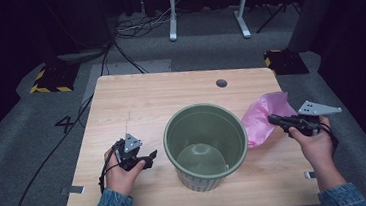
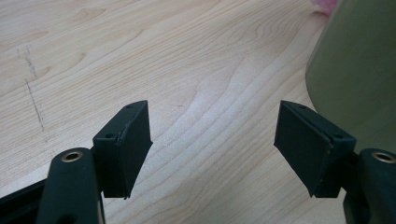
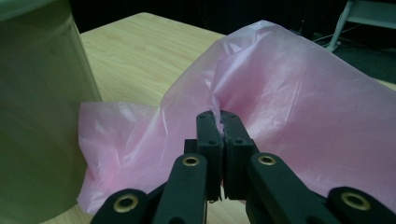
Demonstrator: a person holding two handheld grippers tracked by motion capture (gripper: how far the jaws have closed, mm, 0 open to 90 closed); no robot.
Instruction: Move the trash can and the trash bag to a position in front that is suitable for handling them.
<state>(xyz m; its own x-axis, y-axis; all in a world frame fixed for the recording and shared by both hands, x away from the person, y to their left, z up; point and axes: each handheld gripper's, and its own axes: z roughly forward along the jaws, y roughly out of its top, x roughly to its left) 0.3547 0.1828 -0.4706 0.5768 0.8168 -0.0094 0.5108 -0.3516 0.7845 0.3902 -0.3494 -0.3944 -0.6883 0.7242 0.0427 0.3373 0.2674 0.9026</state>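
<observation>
One green bin [image 1: 206,146], one pink plastic bag [image 1: 265,117] and two handheld grippers share a pale wood-grain table [image 1: 170,91] on grey carpet in a dark room. Right of the bin, the thin, crinkled, translucent bag is pinched in the right gripper [image 3: 220,122], its jaws pressed together on the film. Left of the bin, the left gripper [image 2: 212,140] rests spread, holding nothing.

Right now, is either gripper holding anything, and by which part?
The right gripper is shut on a pinched fold of the pink plastic bag, near its upper middle. The left gripper is open, holding nothing.
</observation>
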